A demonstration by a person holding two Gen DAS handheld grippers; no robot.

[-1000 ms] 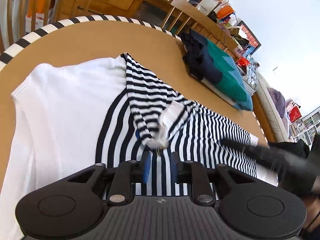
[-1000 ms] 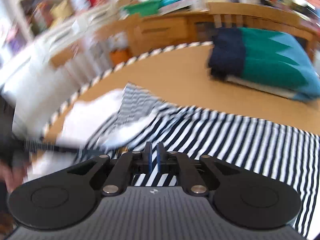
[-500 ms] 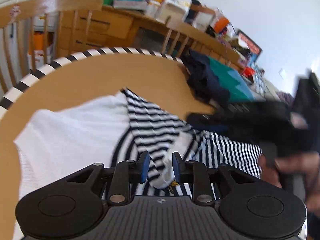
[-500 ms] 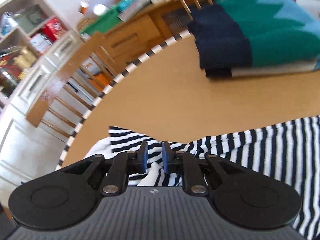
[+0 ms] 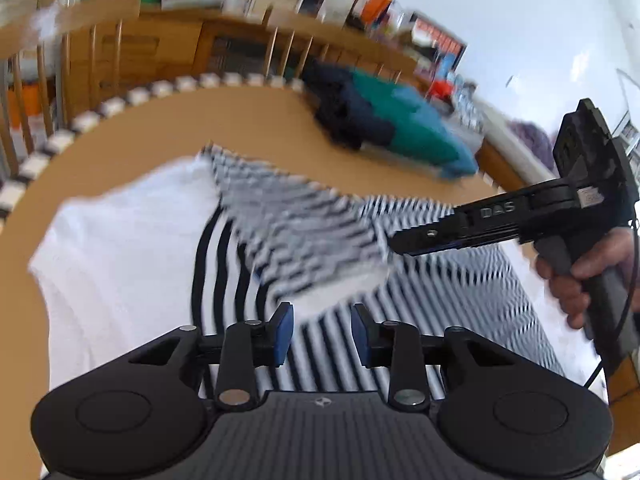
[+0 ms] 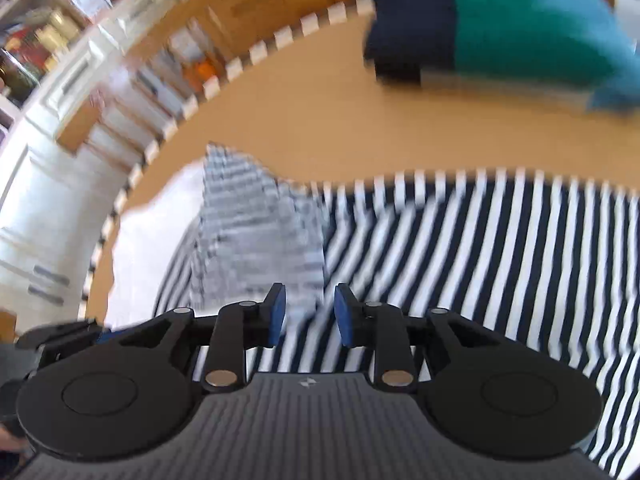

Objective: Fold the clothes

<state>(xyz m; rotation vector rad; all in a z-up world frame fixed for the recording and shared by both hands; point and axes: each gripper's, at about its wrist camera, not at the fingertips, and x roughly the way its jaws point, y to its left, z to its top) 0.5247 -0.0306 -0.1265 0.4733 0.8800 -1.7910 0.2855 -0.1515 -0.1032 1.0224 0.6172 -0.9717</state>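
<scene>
A black-and-white striped sweater (image 5: 452, 304) lies flat on the round tan table (image 5: 168, 128); part of it is plain white (image 5: 120, 248). One striped sleeve (image 5: 304, 236) is folded across the body. My left gripper (image 5: 322, 334) hovers open just above the stripes, near the sleeve's white cuff end, with nothing between its pads. In the right wrist view my right gripper (image 6: 310, 316) is also open, low over the sleeve (image 6: 256, 232) and body (image 6: 480, 260). In the left wrist view the right gripper (image 5: 396, 242) reaches in from the right, held by a hand (image 5: 572, 276).
A folded navy and teal stack (image 5: 392, 128) (image 6: 512, 20) sits at the table's far side. The table has a black-and-white checked rim (image 6: 256, 52). Wooden chairs (image 5: 80, 52) and cluttered shelves stand beyond it. The left gripper's body (image 6: 60, 340) shows at the lower left.
The right gripper was shut, swung over the sleeve and opened. The left gripper rose, pulled back from the cuff and its gap widened. The sleeve lies flatter across the body.
</scene>
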